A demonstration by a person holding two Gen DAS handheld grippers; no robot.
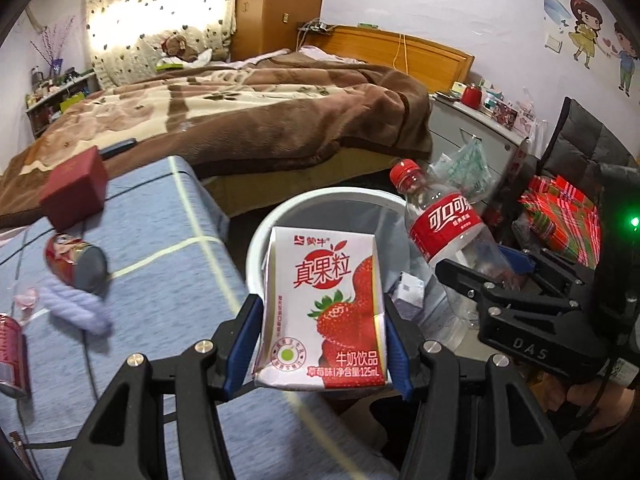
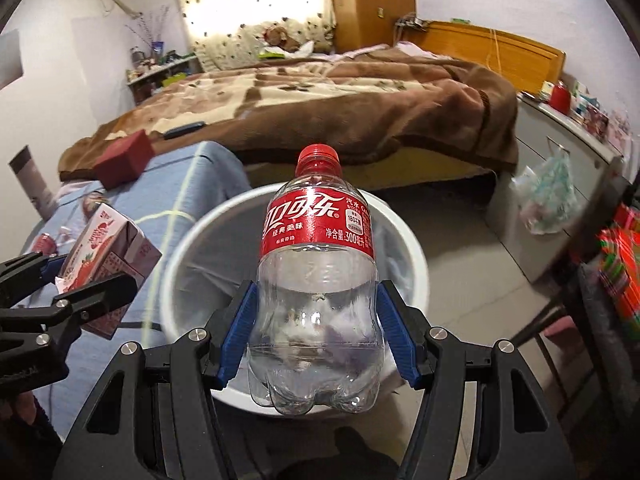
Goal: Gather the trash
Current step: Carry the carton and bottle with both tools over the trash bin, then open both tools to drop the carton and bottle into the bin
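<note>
My left gripper (image 1: 320, 344) is shut on a white and red strawberry milk carton (image 1: 324, 308) and holds it upright above the near rim of a white trash bin (image 1: 308, 196). My right gripper (image 2: 316, 332) is shut on an empty clear cola bottle (image 2: 316, 280) with a red label and cap, held upright over the same bin (image 2: 192, 240). The bottle also shows in the left wrist view (image 1: 440, 224), and the carton in the right wrist view (image 2: 108, 256). Some paper trash (image 1: 408, 292) lies inside the bin.
A blue-covered surface (image 1: 152, 248) on the left holds a red can (image 1: 74, 264) lying on its side, another red can (image 1: 12, 356), a dark red box (image 1: 74, 192) and a pale fuzzy item (image 1: 76, 304). A bed (image 1: 240, 116) stands behind. A cabinet (image 2: 560, 184) with a hanging plastic bag (image 2: 548, 196) is right.
</note>
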